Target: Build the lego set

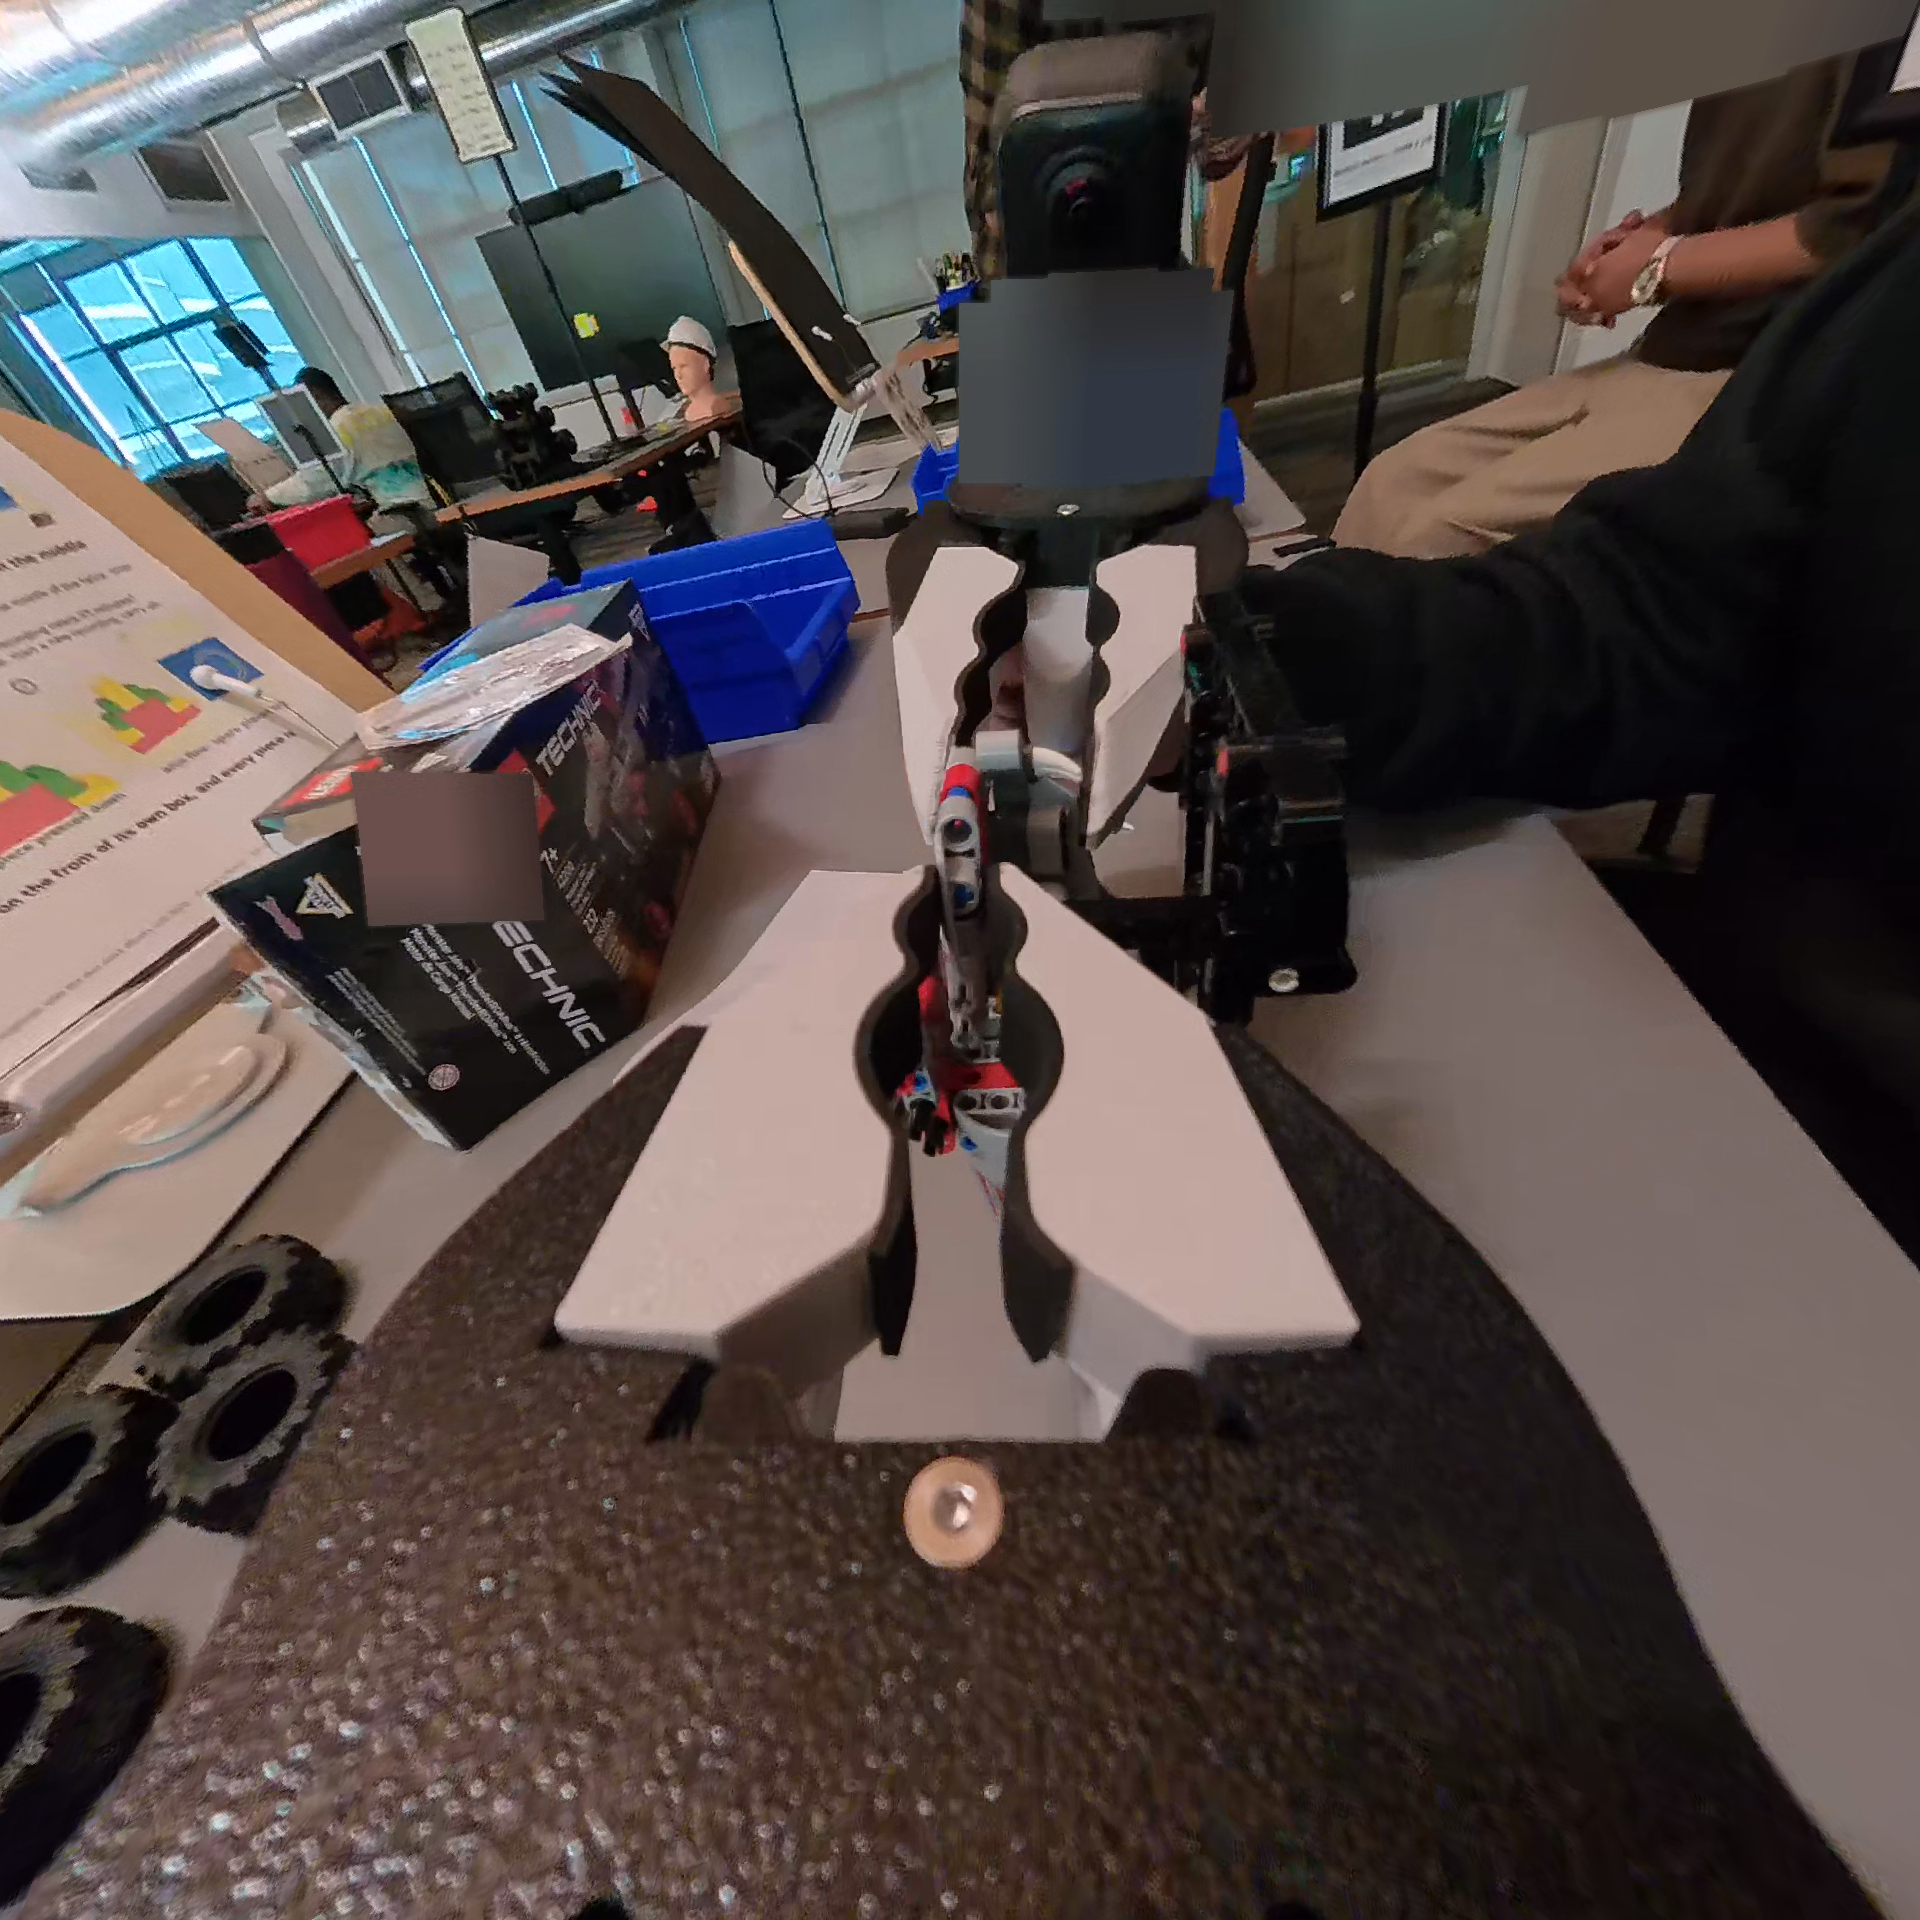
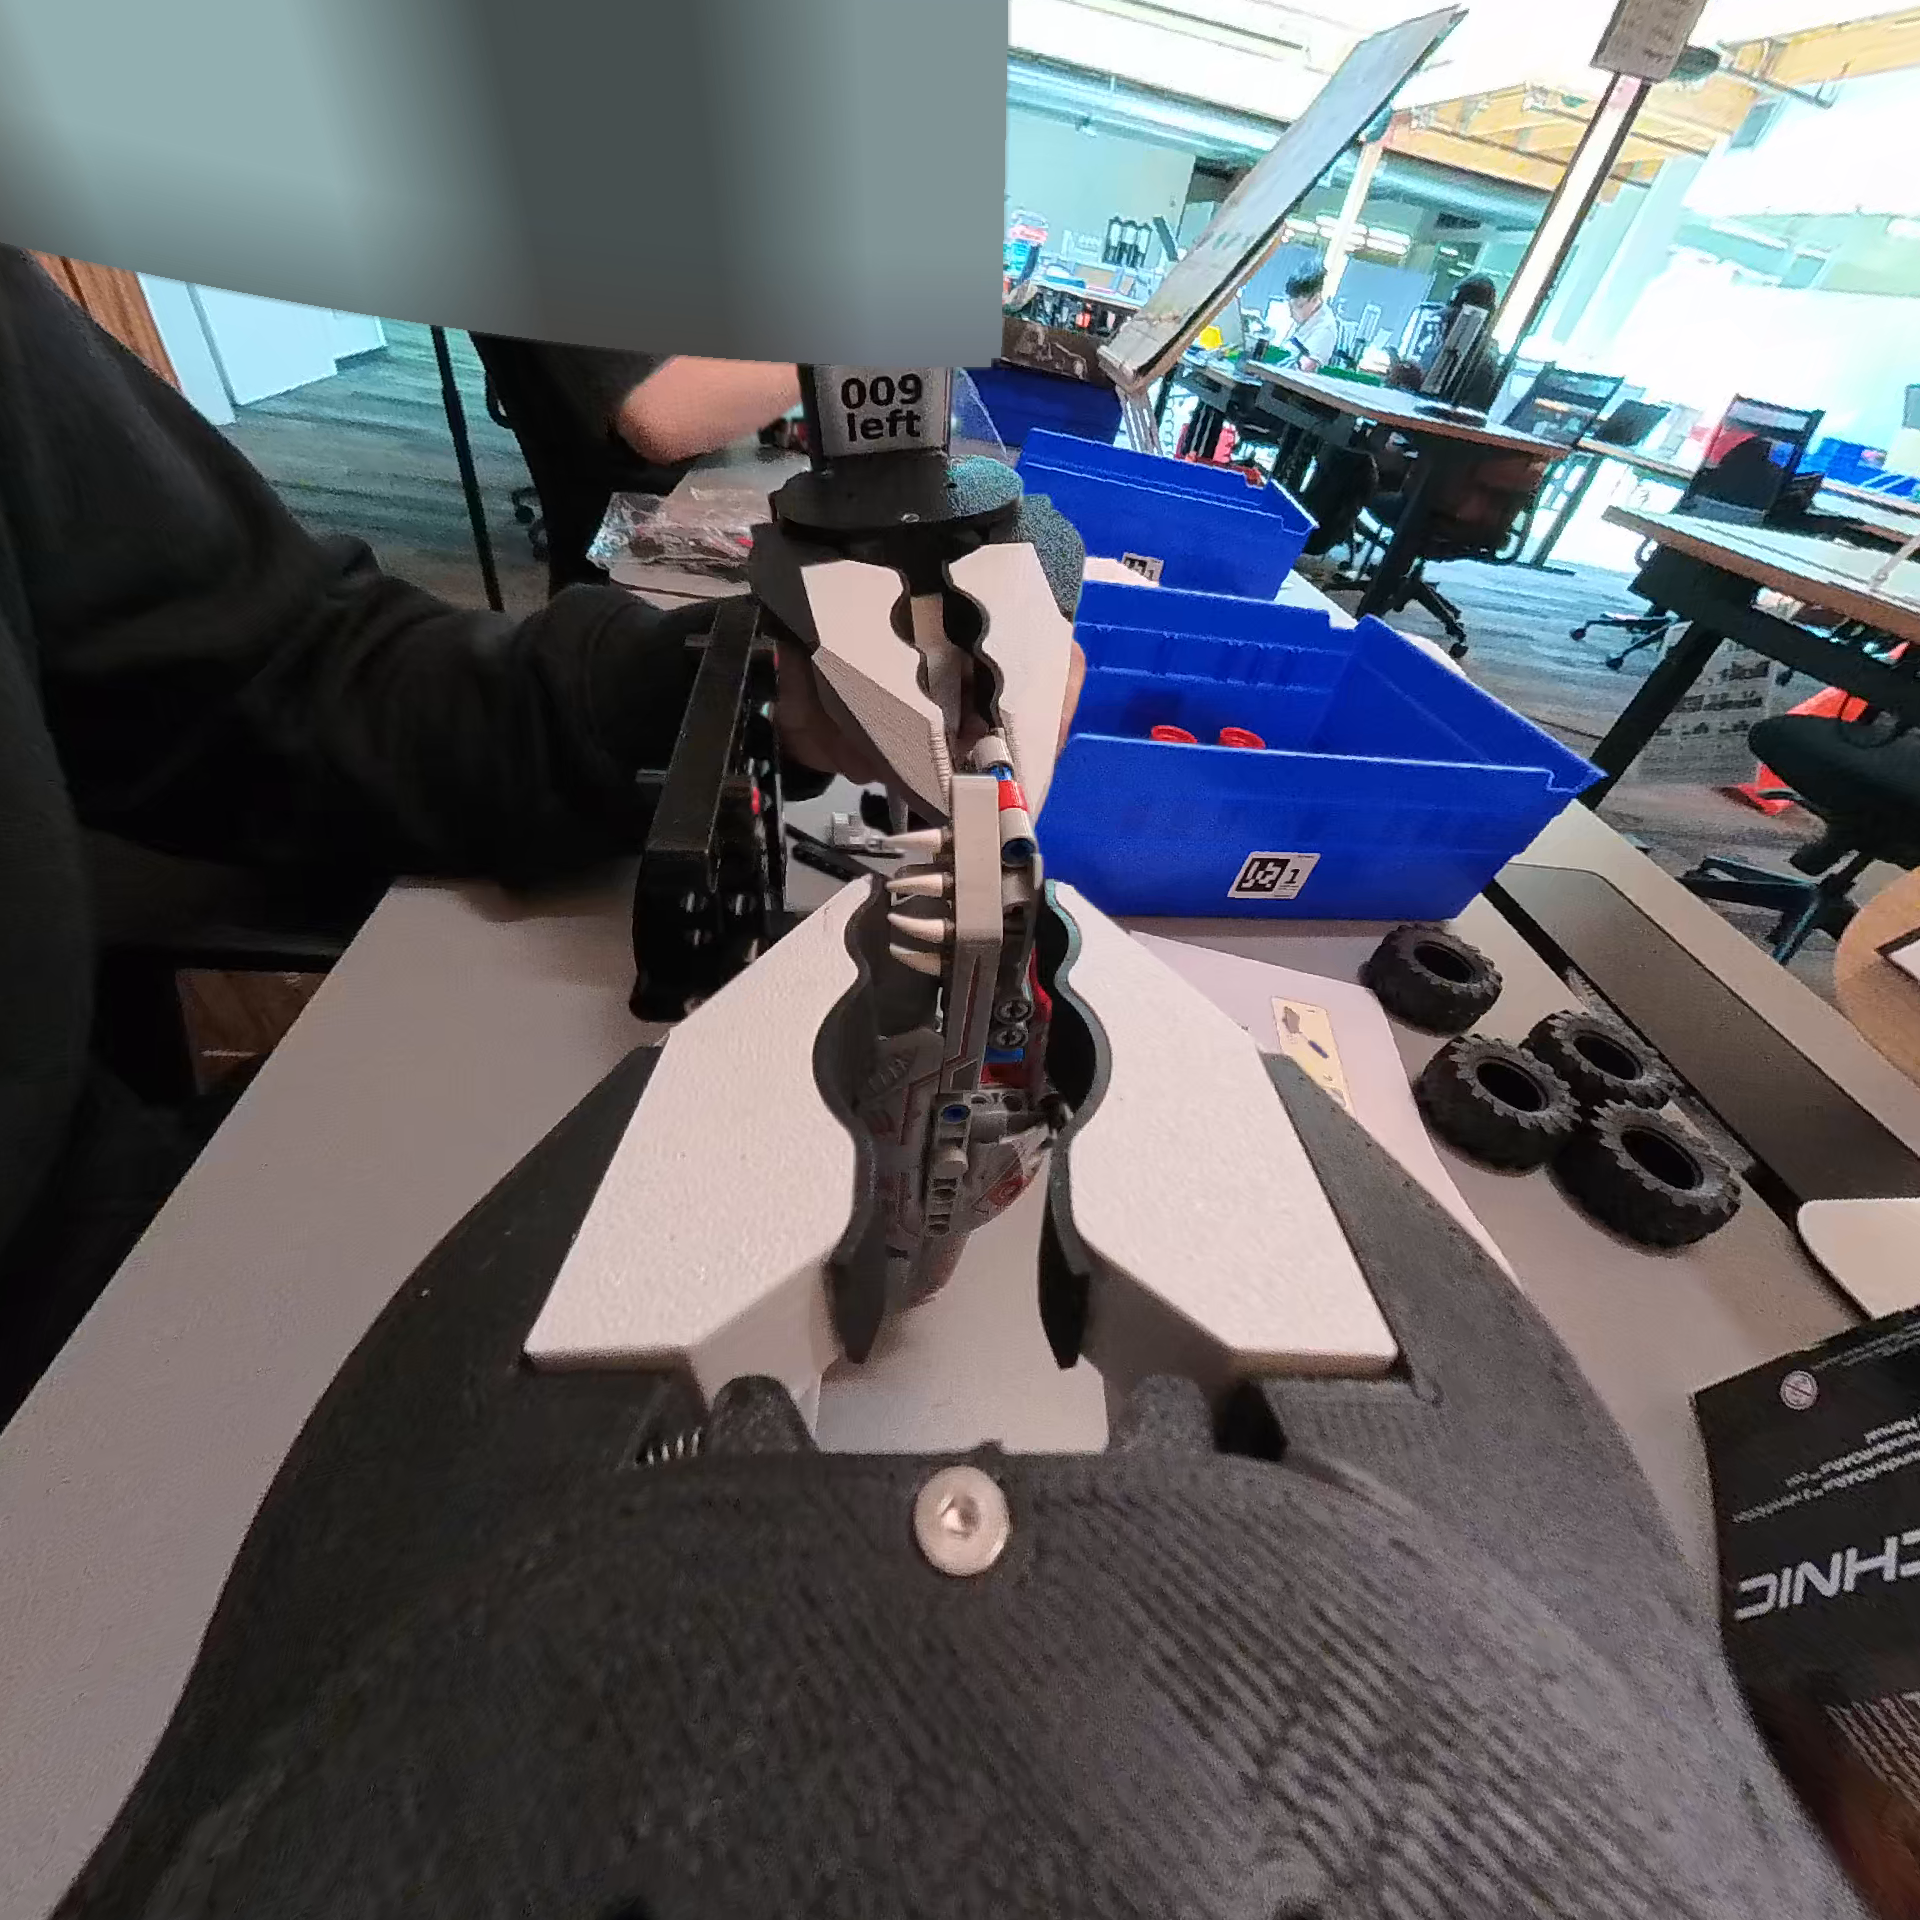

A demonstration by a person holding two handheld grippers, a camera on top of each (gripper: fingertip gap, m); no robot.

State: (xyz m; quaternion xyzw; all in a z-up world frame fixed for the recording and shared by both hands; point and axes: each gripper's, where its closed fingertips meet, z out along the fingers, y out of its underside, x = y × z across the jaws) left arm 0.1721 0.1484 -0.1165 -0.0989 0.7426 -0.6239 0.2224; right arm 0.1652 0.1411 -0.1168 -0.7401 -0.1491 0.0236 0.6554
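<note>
A grey, red and blue lego assembly (image 1: 961, 997) with white teeth (image 2: 920, 904) along one grey panel hangs above the table between my two grippers, which face each other. My left gripper (image 1: 961, 883) is shut on one end of it; it also shows in the right wrist view (image 2: 987, 769). My right gripper (image 2: 956, 899) is shut on the other end; it also shows in the left wrist view (image 1: 1023, 800). A black lego frame (image 1: 1262, 821) stands on the table beside them, against a person's dark sleeve (image 1: 1558, 644).
Several black tyres (image 2: 1558, 1112) lie on the grey table (image 2: 312, 1143), also in the left wrist view (image 1: 239, 1382). The dark lego box (image 1: 478, 862) and an instruction sheet (image 1: 104, 727) stand nearby. Blue bins (image 2: 1299, 769) behind hold red parts (image 2: 1205, 738). My left and right fingertips are right by each other.
</note>
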